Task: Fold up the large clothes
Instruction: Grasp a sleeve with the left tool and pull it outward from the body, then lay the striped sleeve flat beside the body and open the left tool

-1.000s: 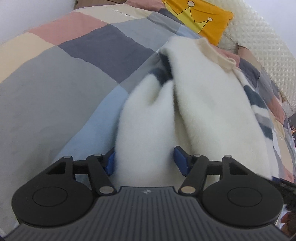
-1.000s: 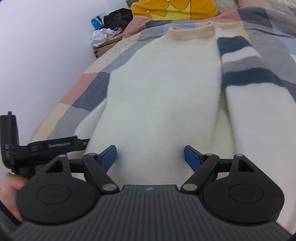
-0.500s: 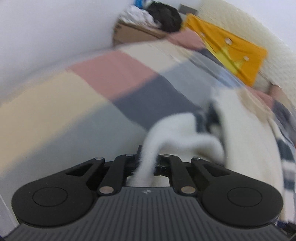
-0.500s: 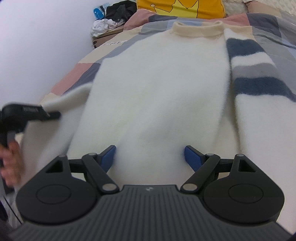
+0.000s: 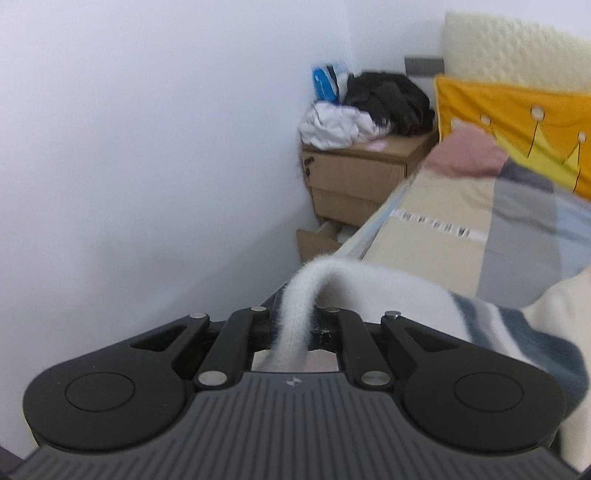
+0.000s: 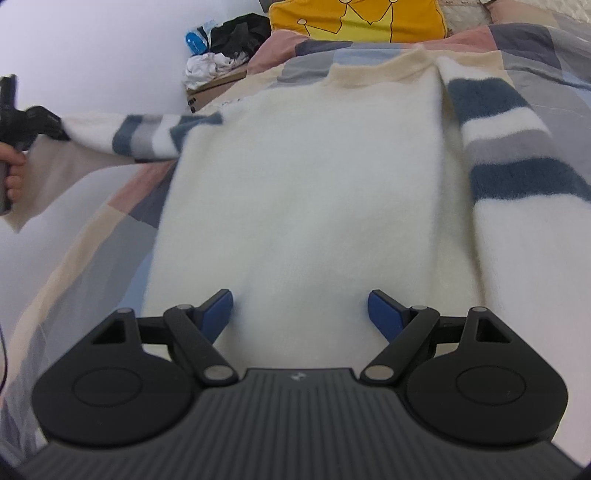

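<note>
A fluffy white sweater (image 6: 306, 192) with a cream collar lies flat on the patchwork bedspread (image 6: 110, 236). Its sleeves carry blue and grey stripes. My left gripper (image 5: 293, 325) is shut on the left sleeve (image 5: 369, 284) and holds it stretched out past the bed's left edge; in the right wrist view the sleeve (image 6: 147, 136) runs straight left to that gripper (image 6: 55, 127). My right gripper (image 6: 301, 308) is open and empty, low over the sweater's hem. The right sleeve (image 6: 517, 155) lies along the sweater's right side.
A yellow crown cushion (image 6: 354, 18) leans at the head of the bed. A cardboard box (image 5: 354, 181) piled with white and black clothes (image 5: 369, 110) stands by the wall left of the bed. The white wall (image 5: 147, 147) is close on the left.
My left gripper closed on the left sleeve and pulled it out to the left, off the sweater's body, swinging toward the wall. The right gripper stayed open over the hem.
</note>
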`<state>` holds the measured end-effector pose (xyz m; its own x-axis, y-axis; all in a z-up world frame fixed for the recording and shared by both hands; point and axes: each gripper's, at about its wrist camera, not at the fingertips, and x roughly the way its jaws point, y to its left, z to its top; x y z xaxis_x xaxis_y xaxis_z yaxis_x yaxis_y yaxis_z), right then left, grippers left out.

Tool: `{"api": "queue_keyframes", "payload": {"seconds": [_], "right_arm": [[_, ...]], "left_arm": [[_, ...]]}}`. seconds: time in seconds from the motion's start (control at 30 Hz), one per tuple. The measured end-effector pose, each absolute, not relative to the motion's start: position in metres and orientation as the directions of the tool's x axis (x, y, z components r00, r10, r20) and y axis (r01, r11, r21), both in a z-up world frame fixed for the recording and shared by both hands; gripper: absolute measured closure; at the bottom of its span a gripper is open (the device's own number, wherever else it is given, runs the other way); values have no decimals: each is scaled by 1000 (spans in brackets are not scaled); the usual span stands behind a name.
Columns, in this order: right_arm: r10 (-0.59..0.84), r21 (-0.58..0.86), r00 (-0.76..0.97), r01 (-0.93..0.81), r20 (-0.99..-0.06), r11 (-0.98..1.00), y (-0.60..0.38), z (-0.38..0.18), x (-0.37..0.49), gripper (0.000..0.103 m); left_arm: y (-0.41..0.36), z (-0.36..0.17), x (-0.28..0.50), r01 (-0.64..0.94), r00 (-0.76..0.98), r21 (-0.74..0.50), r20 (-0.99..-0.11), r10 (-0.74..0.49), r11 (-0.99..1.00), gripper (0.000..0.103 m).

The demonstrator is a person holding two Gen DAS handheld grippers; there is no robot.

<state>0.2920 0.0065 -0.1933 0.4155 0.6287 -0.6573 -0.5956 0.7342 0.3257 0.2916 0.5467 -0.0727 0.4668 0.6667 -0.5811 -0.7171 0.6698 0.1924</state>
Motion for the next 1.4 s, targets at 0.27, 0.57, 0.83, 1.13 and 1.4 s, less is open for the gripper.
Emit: {"api": "queue_keyframes", "payload": {"seconds": [0.27, 0.57, 0.83, 1.13, 1.4], "right_arm": [[619, 289, 425, -616, -661, 733, 20, -201, 299, 20], [588, 229, 452, -628, -671, 744, 40, -209, 303, 18], [567, 194, 472, -628, -675, 754, 46, -208, 299, 18], [558, 176, 484, -628, -674, 758, 48, -205, 294, 18], [555, 166, 488, -631, -674, 757, 49, -206, 293, 18]], "left_arm": [[614, -161, 296, -727, 456, 24, -730, 509, 686, 91], [654, -180, 284, -728, 530, -178, -759, 378, 662, 45], [652, -138, 233, -667, 619, -235, -704, 349, 707, 43], [651, -110, 166, -711, 587, -224, -710, 389, 666, 43], [630, -162, 92, -729, 677, -565, -677, 290, 386, 43]]}}
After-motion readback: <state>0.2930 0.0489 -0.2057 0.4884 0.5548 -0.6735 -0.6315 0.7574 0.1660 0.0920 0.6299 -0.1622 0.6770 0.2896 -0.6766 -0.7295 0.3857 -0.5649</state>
